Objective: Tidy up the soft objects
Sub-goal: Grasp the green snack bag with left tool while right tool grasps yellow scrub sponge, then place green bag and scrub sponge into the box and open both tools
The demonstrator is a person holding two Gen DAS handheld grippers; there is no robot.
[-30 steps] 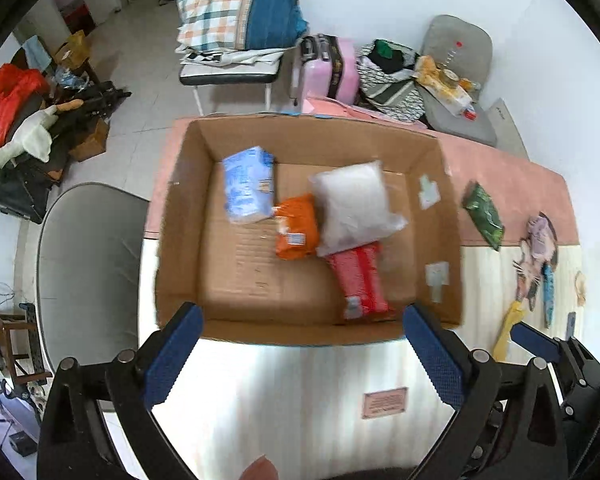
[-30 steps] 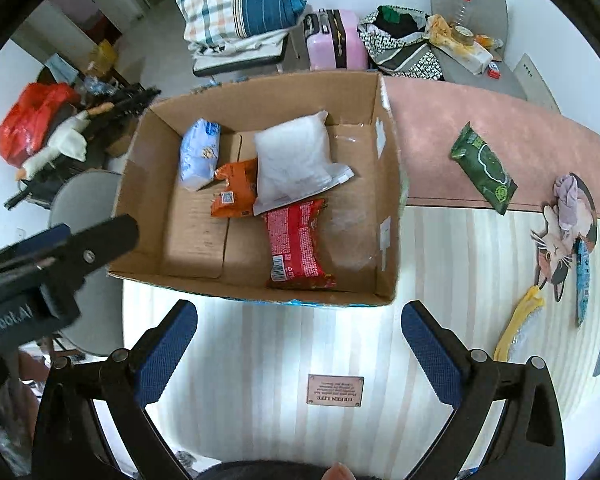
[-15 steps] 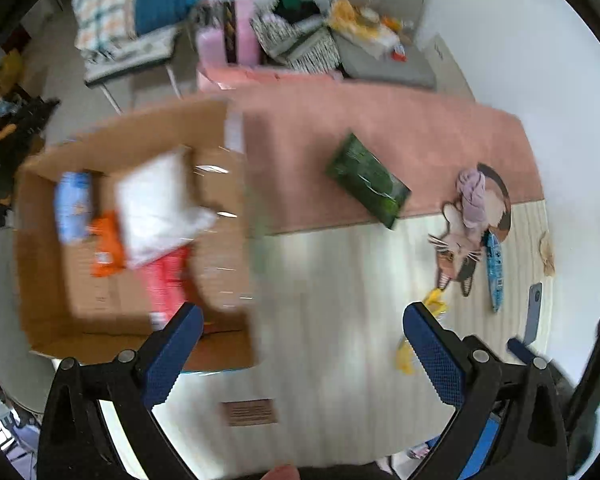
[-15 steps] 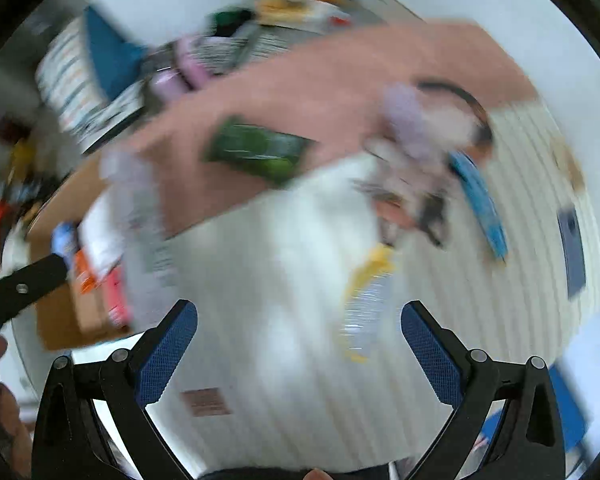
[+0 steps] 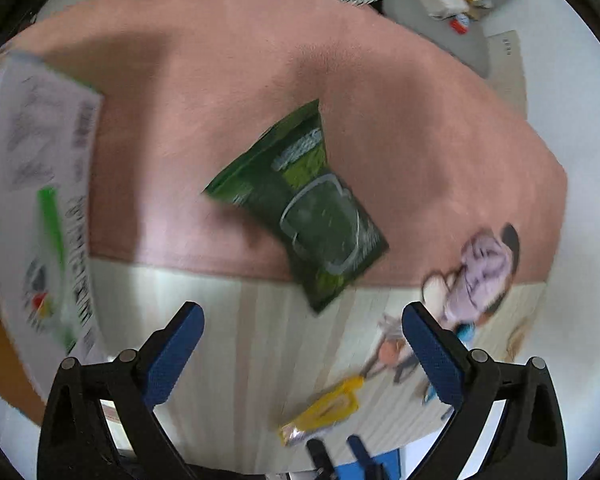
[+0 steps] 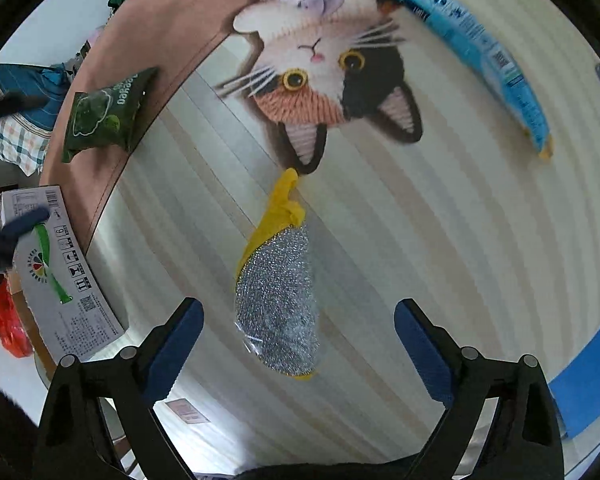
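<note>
Two grippers hover empty: the left gripper (image 5: 302, 354) spread above the crinkly green snack pouch (image 5: 306, 208) on the pink mat (image 5: 204, 92); the right gripper (image 6: 298, 346), jaws closing, straddles the light, squashy silver-and-yellow scrubber (image 6: 278, 304), best pinched mid-body.

**Surface finishes, both wrist views**

Green packet (image 5: 300, 208): glossy plastic film, creased. Pink mat (image 5: 228, 92) under it, from 9 to 3 o'clock: matt, fuzzy cloth. Desk (image 6: 440, 240): smooth, pale wood-grain stripes, slight sheen. Scrubber (image 6: 278, 304) at 6 o'clock: sparkly silver mesh, rough, in clear wrap, with yellow cloth backing. Cat mat (image 6: 332, 68): woven-looking print. Blue packet (image 6: 480, 52) at 1 o'clock: shiny film. Box flap (image 6: 60, 276): matt printed cardboard. Claw pads (image 6: 172, 348): blue, textured; frame matt black plastic.
</note>
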